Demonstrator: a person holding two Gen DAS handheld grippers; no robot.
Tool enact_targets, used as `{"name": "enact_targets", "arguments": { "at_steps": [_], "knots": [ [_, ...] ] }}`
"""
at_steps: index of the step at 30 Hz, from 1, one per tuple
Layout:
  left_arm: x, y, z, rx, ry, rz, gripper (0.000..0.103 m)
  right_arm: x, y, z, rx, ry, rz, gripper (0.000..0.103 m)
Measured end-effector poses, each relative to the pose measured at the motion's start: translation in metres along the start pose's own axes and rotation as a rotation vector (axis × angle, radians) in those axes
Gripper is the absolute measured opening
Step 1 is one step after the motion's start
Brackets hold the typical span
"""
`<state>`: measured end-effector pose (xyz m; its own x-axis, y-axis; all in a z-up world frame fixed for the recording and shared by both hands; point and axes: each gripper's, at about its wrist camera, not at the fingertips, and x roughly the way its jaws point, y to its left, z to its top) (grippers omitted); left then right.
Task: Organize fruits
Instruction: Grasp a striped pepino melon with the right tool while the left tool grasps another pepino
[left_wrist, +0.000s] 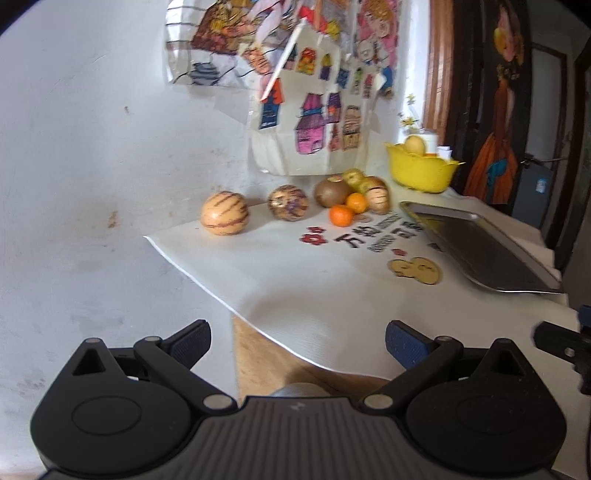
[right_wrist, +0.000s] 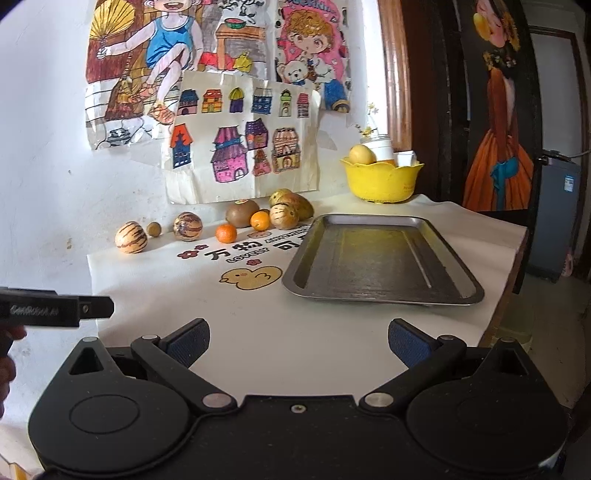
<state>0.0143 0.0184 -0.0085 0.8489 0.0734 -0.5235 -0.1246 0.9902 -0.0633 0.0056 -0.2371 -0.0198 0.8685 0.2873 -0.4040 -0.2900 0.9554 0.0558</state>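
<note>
Both claws are standing wide apart and holding nothing. The left gripper is hovering over the near left corner of the table, and the right gripper is hovering over the near edge, facing the metal tray. The fruits are lying in a loose row along the wall at the far side: a striped melon at the left end, a second striped one, then a kiwi and two small oranges clustered near the tray's far corner. All are sitting well ahead of both claws. The left gripper appears nearer the striped melon; the tray is showing no fruit yet, so sorting seems not begun. A yellow bowl is standing beyond the tray.
</note>
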Motion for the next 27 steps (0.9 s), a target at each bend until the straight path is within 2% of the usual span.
{"name": "enact_targets", "arguments": {
  "at_steps": [6, 9, 14, 18, 27],
  "knots": [
    [0.011, 0.021, 0.021, -0.023, 0.003, 0.064, 0.102, 0.000, -0.009, 0.019, -0.044, -0.001, 0.057, 0.103],
    [0.015, 0.032, 0.031, -0.016, 0.001, 0.063, 0.102, 0.000, -0.010, 0.030, -0.120, -0.025, 0.053, 0.103],
    [0.020, 0.041, 0.046, 0.035, -0.036, 0.073, 0.102, 0.004, -0.014, 0.053, -0.213, -0.048, 0.065, 0.103],
    [0.030, 0.047, 0.057, 0.083, -0.049, 0.072, 0.102, 0.017, -0.010, 0.074, -0.284, -0.045, 0.117, 0.103],
    [0.067, 0.068, 0.077, 0.095, -0.052, 0.070, 0.102, 0.066, 0.029, 0.111, -0.670, -0.126, 0.214, 0.103]
  ]
}}
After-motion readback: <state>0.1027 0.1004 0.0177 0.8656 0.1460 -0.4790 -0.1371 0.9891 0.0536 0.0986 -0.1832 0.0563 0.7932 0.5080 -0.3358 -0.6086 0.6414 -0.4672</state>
